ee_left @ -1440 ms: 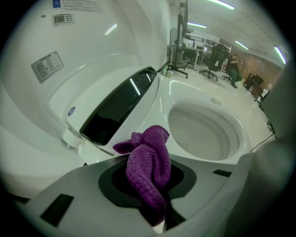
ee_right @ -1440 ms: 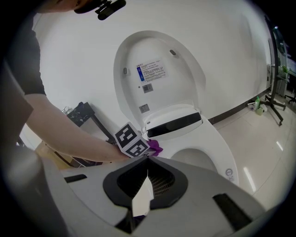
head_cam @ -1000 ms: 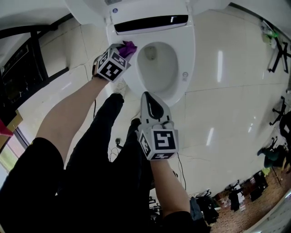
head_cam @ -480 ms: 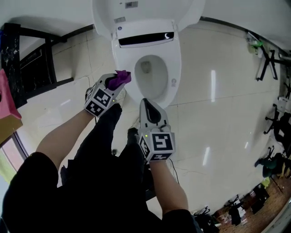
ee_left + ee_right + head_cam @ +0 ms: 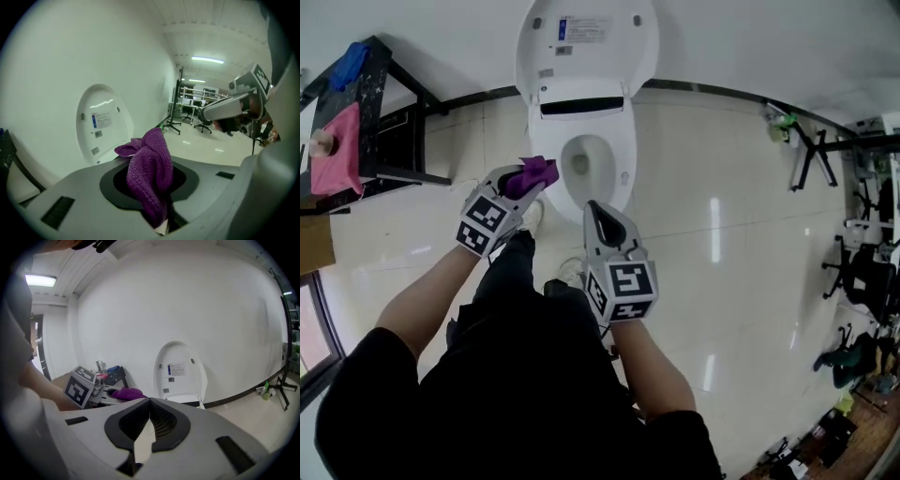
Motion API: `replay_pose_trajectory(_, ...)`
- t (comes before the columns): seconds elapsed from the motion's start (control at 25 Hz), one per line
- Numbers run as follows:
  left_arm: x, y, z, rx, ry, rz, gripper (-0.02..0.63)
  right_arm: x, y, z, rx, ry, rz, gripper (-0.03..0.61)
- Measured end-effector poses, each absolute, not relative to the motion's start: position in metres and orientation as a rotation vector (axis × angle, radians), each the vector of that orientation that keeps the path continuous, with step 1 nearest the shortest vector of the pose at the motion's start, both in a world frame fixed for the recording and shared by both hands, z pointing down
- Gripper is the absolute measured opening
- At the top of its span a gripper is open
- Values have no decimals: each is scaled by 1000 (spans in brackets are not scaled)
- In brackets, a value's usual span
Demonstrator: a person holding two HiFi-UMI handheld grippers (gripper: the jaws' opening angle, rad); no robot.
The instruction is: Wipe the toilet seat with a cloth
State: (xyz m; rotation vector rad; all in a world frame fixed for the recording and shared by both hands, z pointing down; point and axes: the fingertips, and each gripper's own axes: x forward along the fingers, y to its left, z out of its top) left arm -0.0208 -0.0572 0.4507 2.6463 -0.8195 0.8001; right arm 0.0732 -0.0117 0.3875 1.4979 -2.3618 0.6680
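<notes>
The white toilet stands at the top middle of the head view, lid (image 5: 586, 37) raised, seat (image 5: 624, 155) down around the bowl (image 5: 579, 167). My left gripper (image 5: 525, 180) is shut on a bunched purple cloth (image 5: 538, 170), held in the air to the left of the seat's near rim and not touching it. In the left gripper view the cloth (image 5: 151, 174) hangs between the jaws. My right gripper (image 5: 598, 216) hovers just in front of the seat's near edge, shut, with nothing in it. The right gripper view shows the lid (image 5: 180, 371) and the cloth (image 5: 126, 393).
A black rack (image 5: 398, 122) stands left of the toilet, with a pink cloth (image 5: 333, 145) and a blue item (image 5: 347, 66) on it. A cardboard box (image 5: 313, 246) is at far left. Black stands (image 5: 811, 150) and office chairs (image 5: 862, 277) occupy the right. My shoe (image 5: 531, 216) rests by the bowl's base.
The head view has pulled up and back, so the toilet looks smaller. The left gripper has drawn the cloth off the seat's left rim; both grippers now sit farther from the bowl.
</notes>
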Motion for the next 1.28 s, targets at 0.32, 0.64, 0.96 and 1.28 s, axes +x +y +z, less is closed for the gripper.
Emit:
replay_pose_trajectory(0.32, -18, -6, 342, 2722, -843, 644, 94, 90, 30, 325, 1532, -2416, 548, 17)
replay_pose_trajectory(0.64, -41, 11, 294, 2838, -750, 553, 94, 72, 42, 294, 1711, -2386, 505, 17)
replay_pose_trajectory(0.96, -83, 10, 280, 2902, -707, 543, 94, 39, 45, 270, 1819, -2344, 452, 15)
replay_pose_trajectory(1.28, -96, 12, 271, 2917, -728, 510, 94, 22, 49, 263, 1793, -2344, 412, 14)
